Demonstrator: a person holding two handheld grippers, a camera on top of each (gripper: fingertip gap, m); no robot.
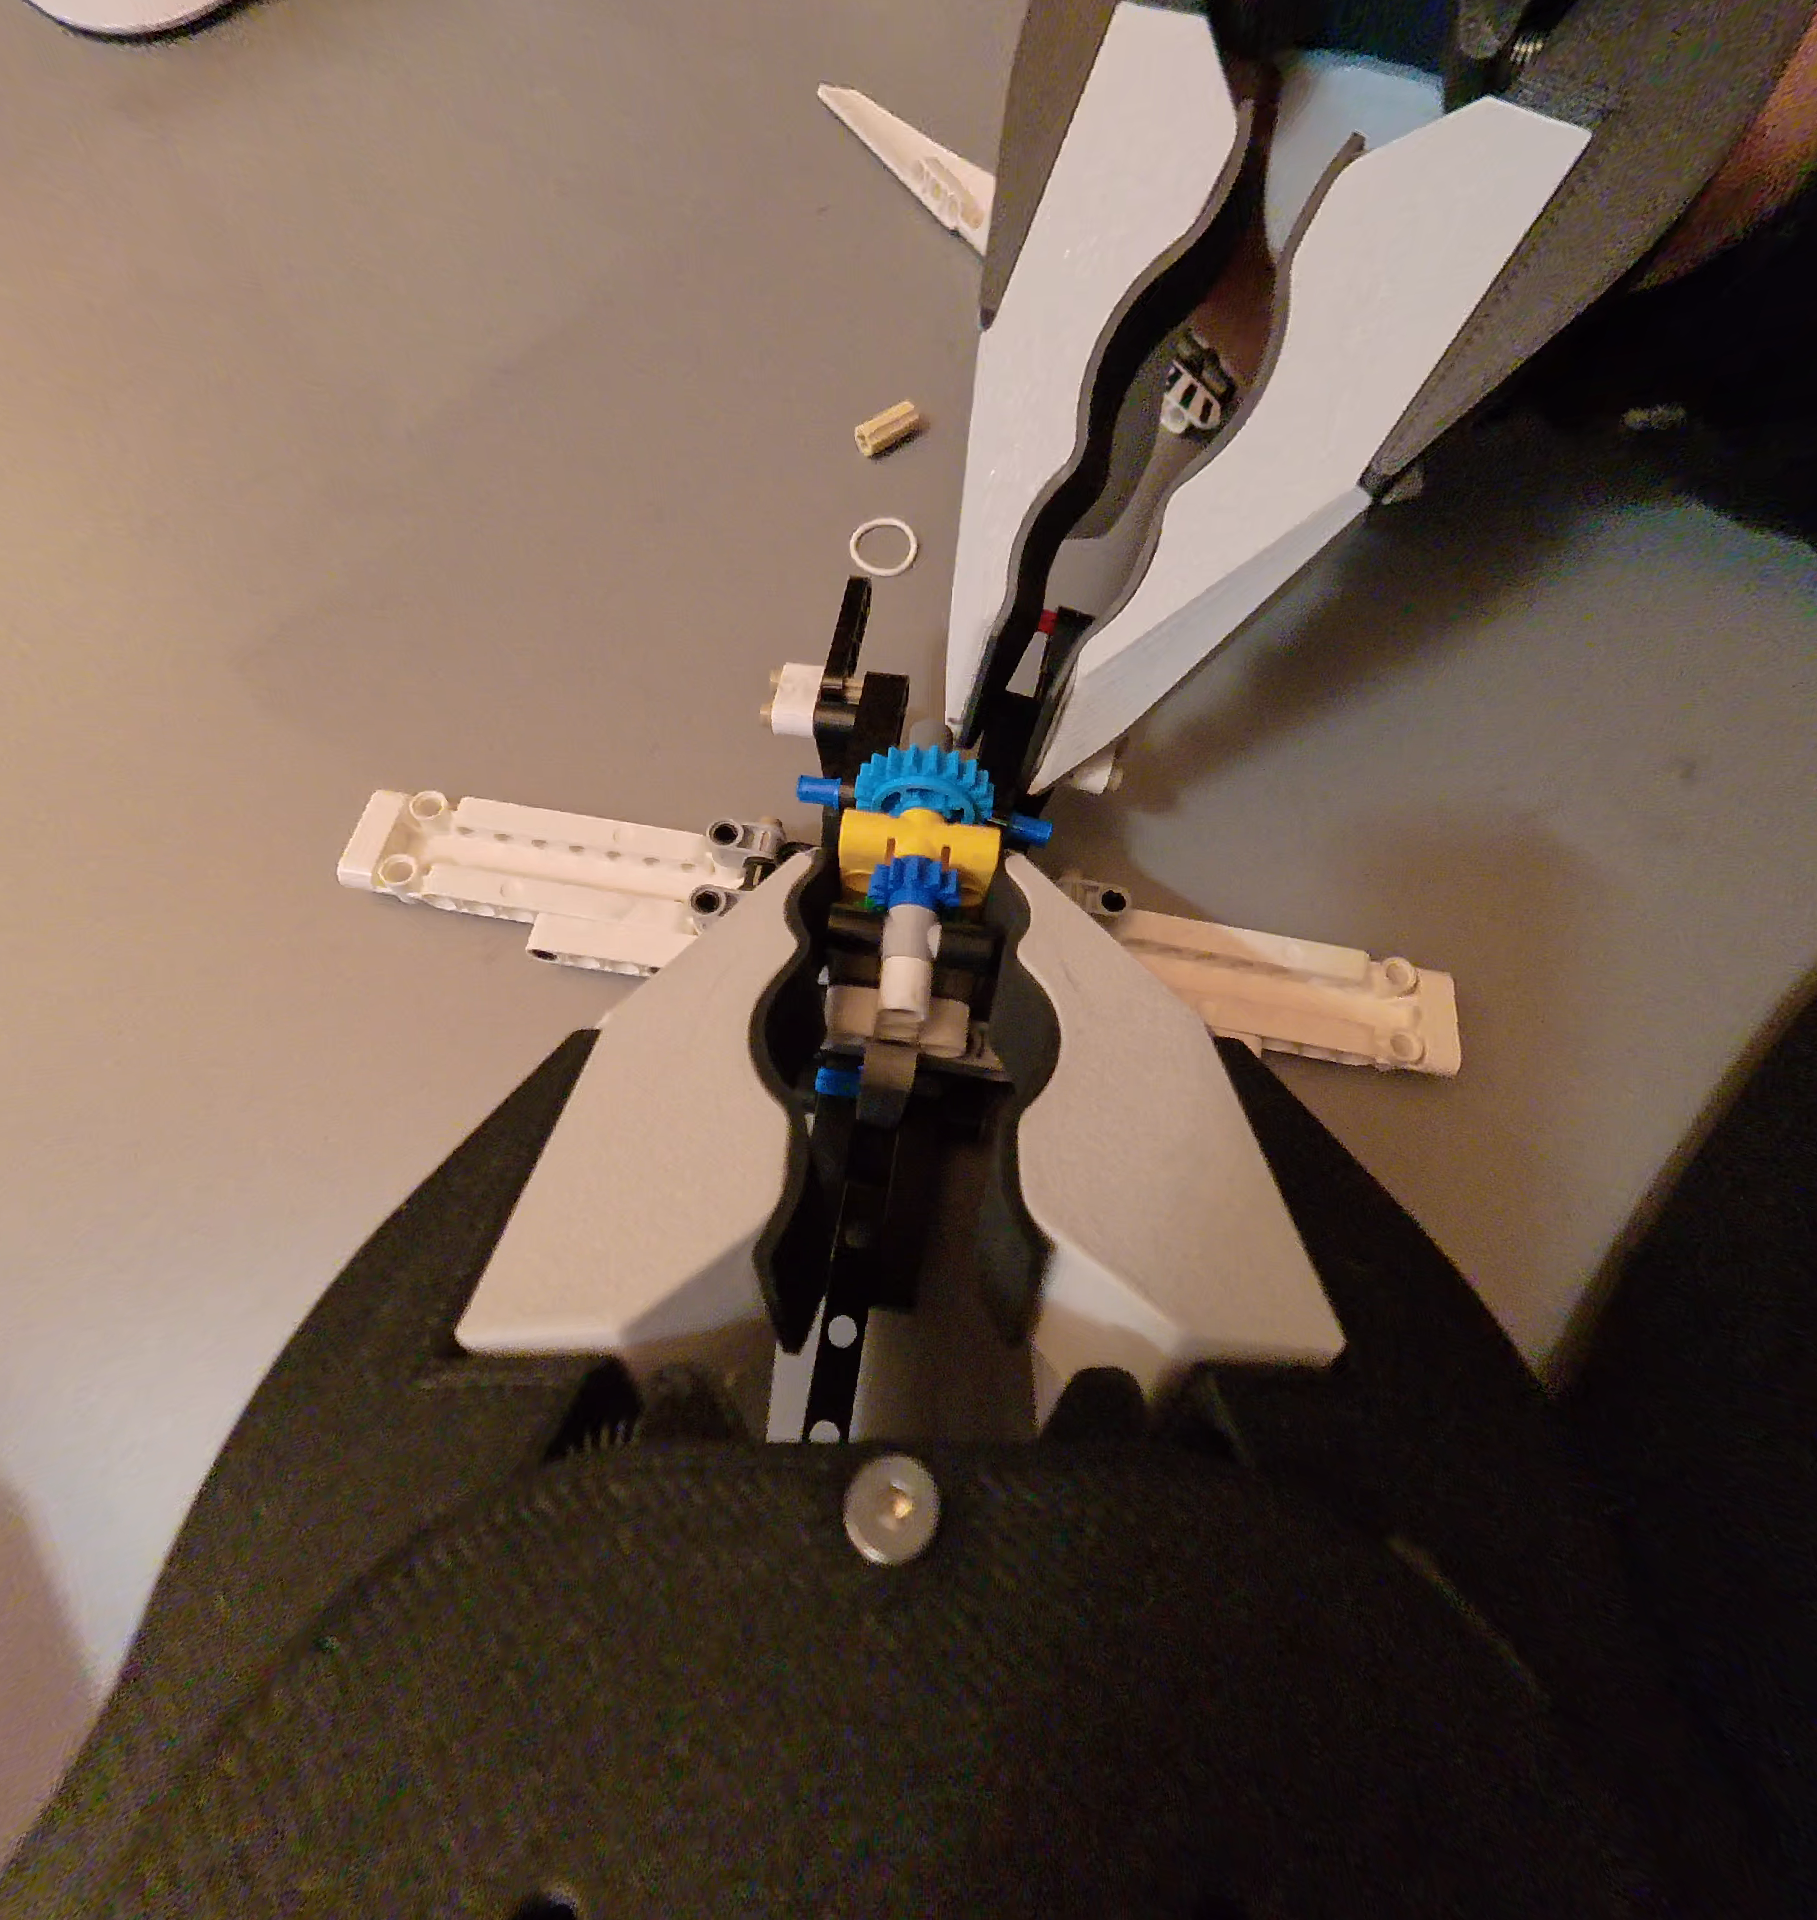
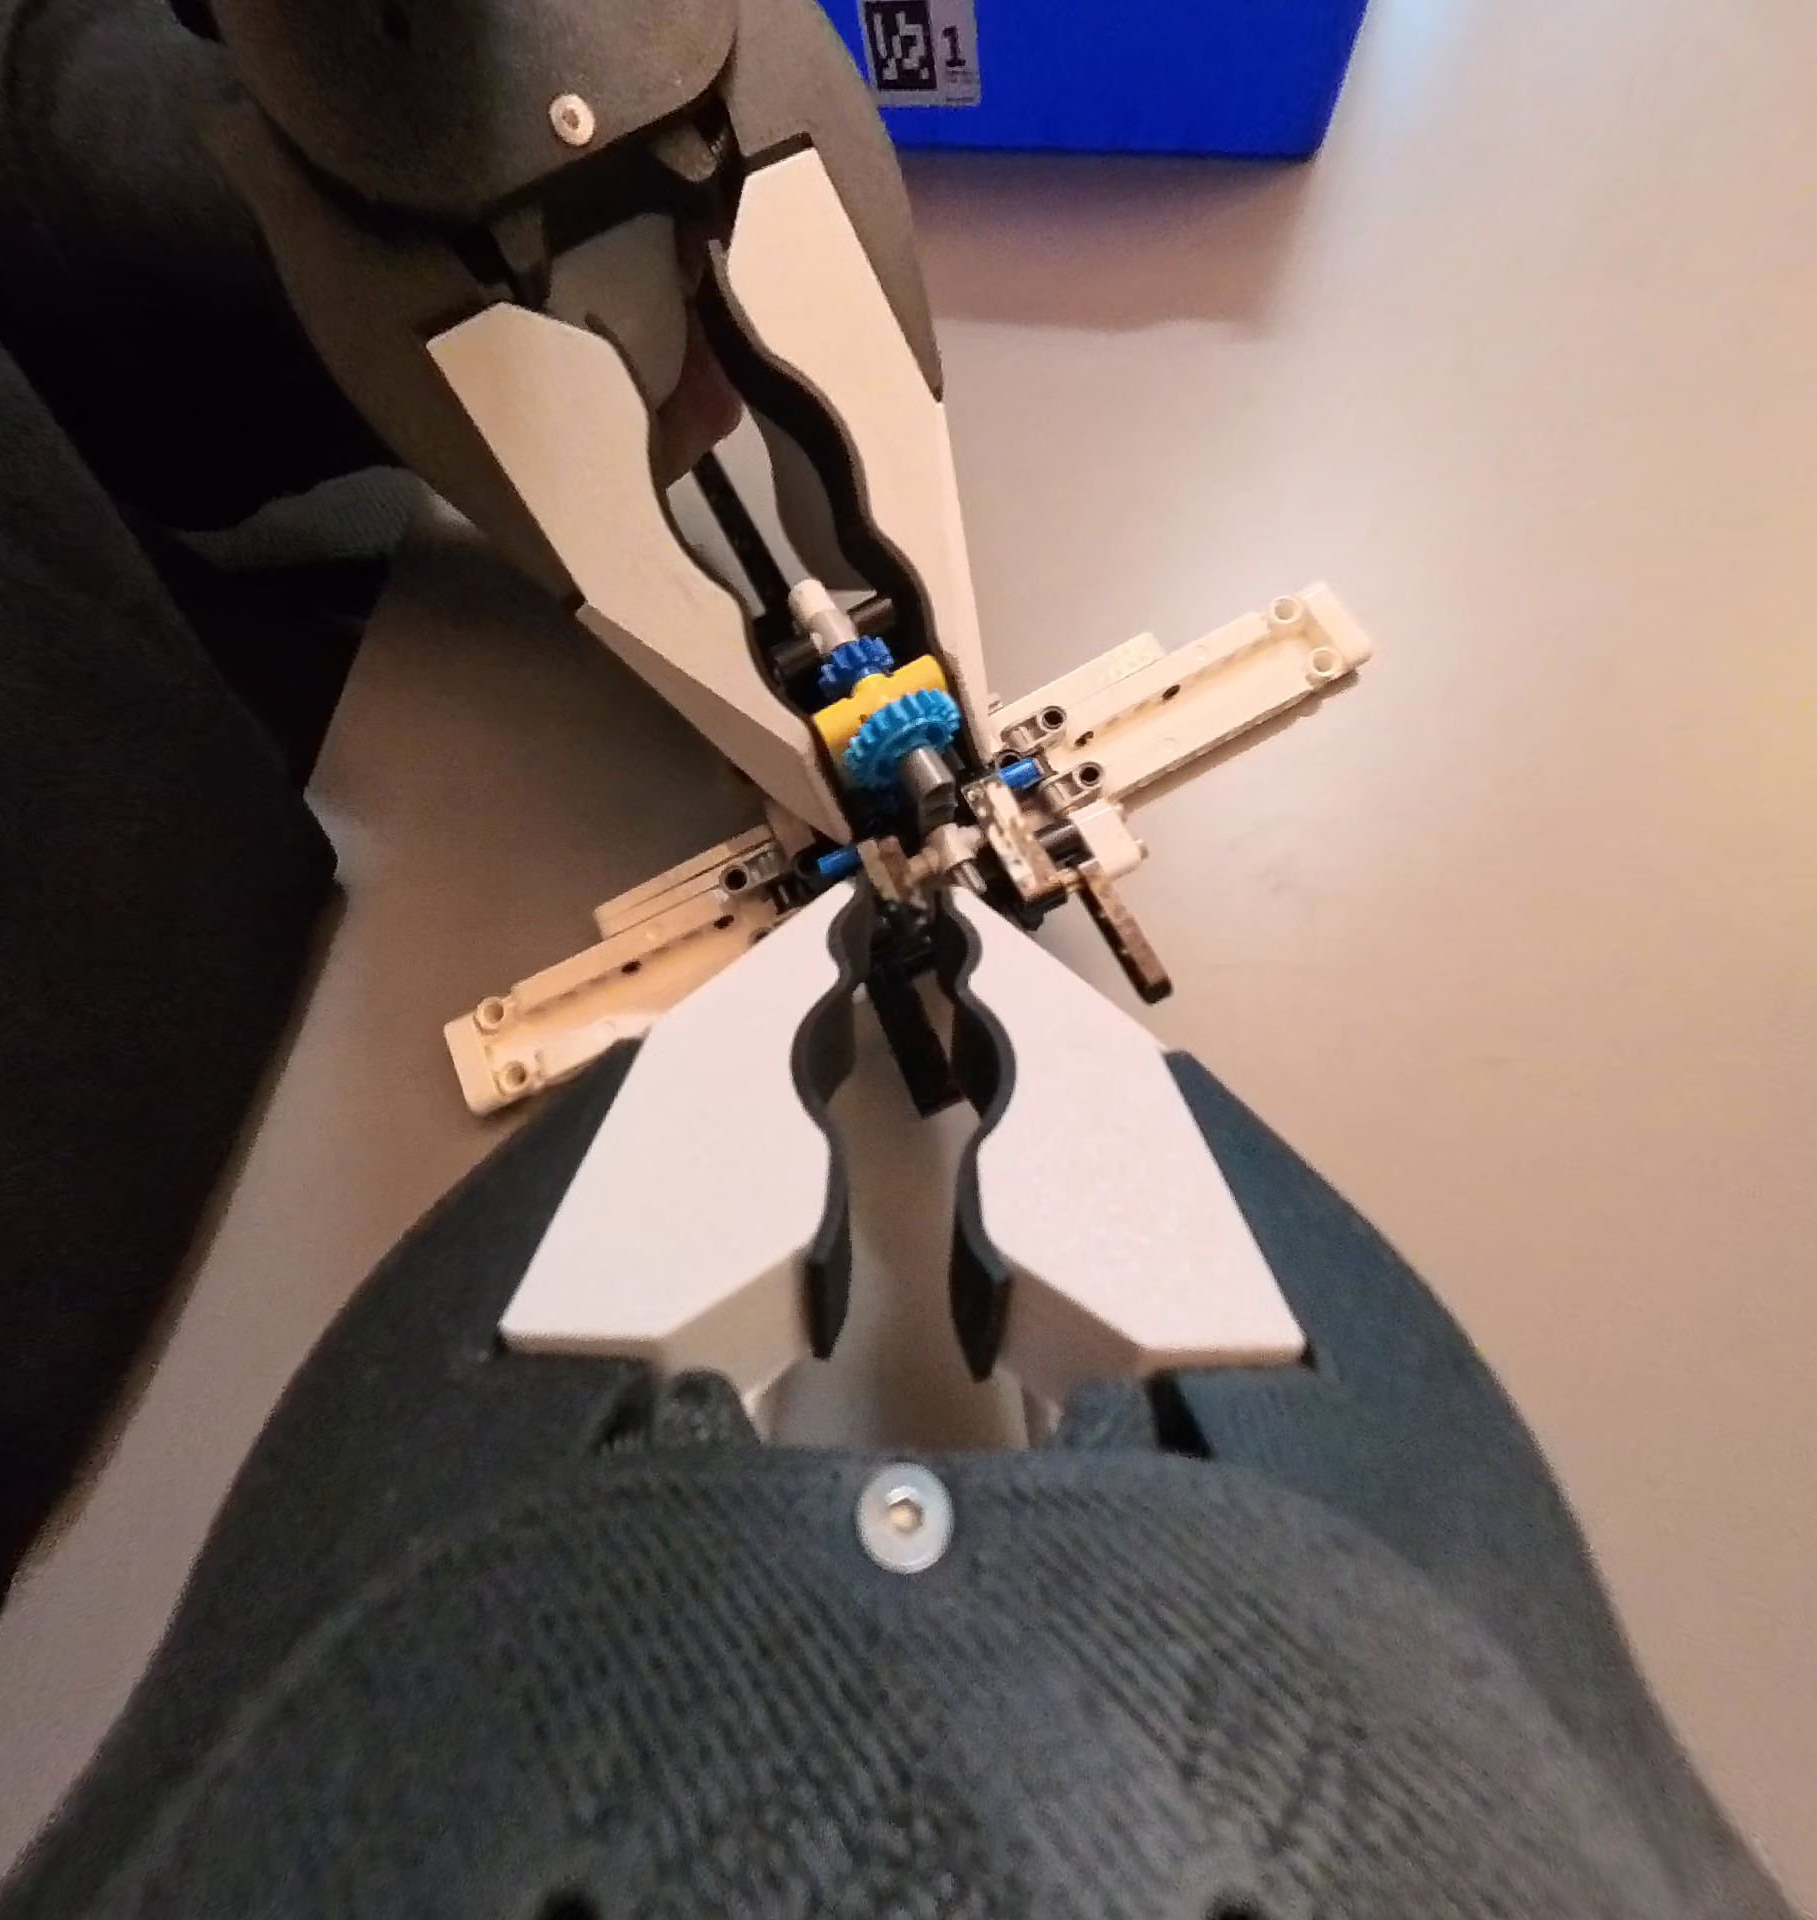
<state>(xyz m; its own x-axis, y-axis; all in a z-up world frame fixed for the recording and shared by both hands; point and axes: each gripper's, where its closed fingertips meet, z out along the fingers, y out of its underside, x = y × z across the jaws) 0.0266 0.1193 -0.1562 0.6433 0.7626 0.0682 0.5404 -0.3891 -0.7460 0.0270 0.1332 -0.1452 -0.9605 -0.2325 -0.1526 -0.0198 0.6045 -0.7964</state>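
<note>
Left gripper [image 1: 909,873] clamps the black-framed toy-brick model [image 1: 919,914] on the grey table [image 1: 364,416], pads pressed on its sides around the yellow block [image 1: 919,847] and blue gears [image 1: 923,790]. Right gripper [image 2: 909,914] pinches the model's far black beam [image 2: 909,997]; tip contact blurred. White wing panels [image 1: 530,862] partly hidden behind fingers; a white ring [image 1: 883,545] and tan pin [image 1: 888,428] lie nearby.

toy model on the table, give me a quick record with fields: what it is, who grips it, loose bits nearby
model: brick-built assembly with yellow block, blue gears, white wing panels
left gripper: closed around the model's black middle frame
right gripper: closed on the model's black beam
loose parts: tan connector, white ring, white pointed panel
surface: grey table
</note>
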